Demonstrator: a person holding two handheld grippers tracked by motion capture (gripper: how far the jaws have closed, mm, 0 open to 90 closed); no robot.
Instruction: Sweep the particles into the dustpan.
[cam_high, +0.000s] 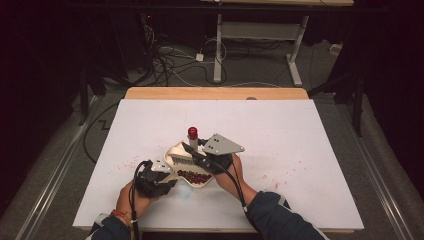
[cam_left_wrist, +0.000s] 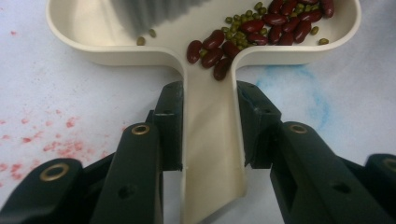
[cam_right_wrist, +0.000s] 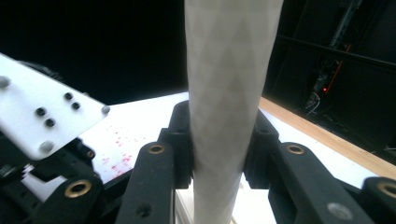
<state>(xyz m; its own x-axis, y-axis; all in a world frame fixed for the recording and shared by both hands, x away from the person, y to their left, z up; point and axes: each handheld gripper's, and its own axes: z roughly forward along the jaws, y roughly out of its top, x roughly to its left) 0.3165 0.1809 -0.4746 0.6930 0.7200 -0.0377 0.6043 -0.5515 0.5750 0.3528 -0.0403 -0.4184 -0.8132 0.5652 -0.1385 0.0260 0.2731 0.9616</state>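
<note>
High view: I'm gripping the dustpan (cam_high: 186, 165) handle in the left fingers (cam_left_wrist: 175, 121), the brush (cam_high: 191, 145) in the right fingers (cam_right_wrist: 182, 140), sweeping beans (cam_left_wrist: 261, 28) in; next, steadier strokes.

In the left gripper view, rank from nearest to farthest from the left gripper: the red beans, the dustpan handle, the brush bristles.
1. dustpan handle, clamped between the left gripper's jaws.
2. red beans, at the pan's mouth, upper right.
3. brush bristles, top, blurred, just past the beans.
</note>
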